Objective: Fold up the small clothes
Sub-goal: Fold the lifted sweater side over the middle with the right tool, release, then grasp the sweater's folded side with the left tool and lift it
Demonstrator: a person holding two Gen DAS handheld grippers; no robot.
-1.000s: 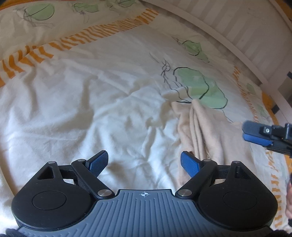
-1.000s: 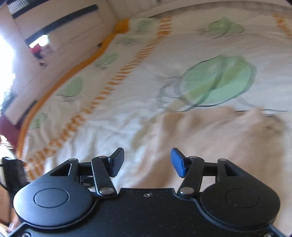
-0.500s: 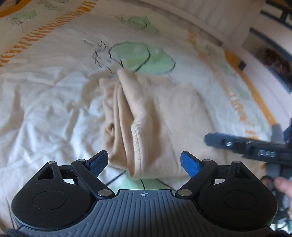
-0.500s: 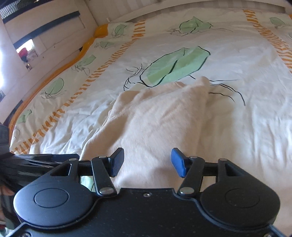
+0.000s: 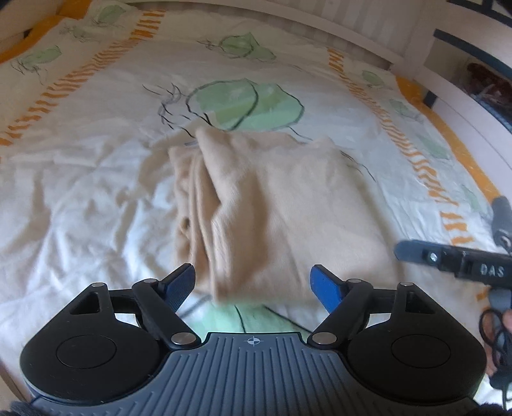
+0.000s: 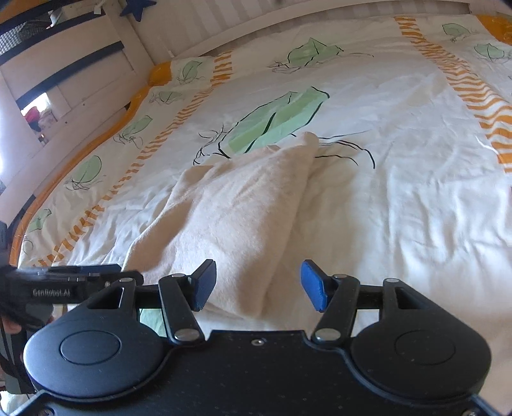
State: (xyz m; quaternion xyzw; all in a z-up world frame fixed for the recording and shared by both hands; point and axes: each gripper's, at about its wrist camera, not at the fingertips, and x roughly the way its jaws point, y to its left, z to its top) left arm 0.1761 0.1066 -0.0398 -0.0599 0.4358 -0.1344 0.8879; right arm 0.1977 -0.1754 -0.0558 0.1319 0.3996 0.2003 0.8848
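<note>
A folded beige garment [image 5: 275, 204] lies on the bed cover, its layered folds along the left side. It also shows in the right wrist view [image 6: 236, 211]. My left gripper [image 5: 252, 284] is open and empty, just short of the garment's near edge. My right gripper [image 6: 256, 284] is open and empty over the garment's near end. The right gripper shows side-on at the right edge of the left wrist view [image 5: 454, 259]. The left gripper's body shows at the left edge of the right wrist view [image 6: 57, 288].
The white bed cover [image 5: 80, 179] has green leaf prints and orange striped bands, and is wrinkled at the left. A white slatted bed frame [image 6: 224, 22] runs along the far side. A white cupboard with dark bars [image 6: 64, 73] stands beyond the bed.
The left gripper has swung right and now faces the folded garment. The right gripper has pulled back slightly, so more of the garment and bed shows. Both stay open.
</note>
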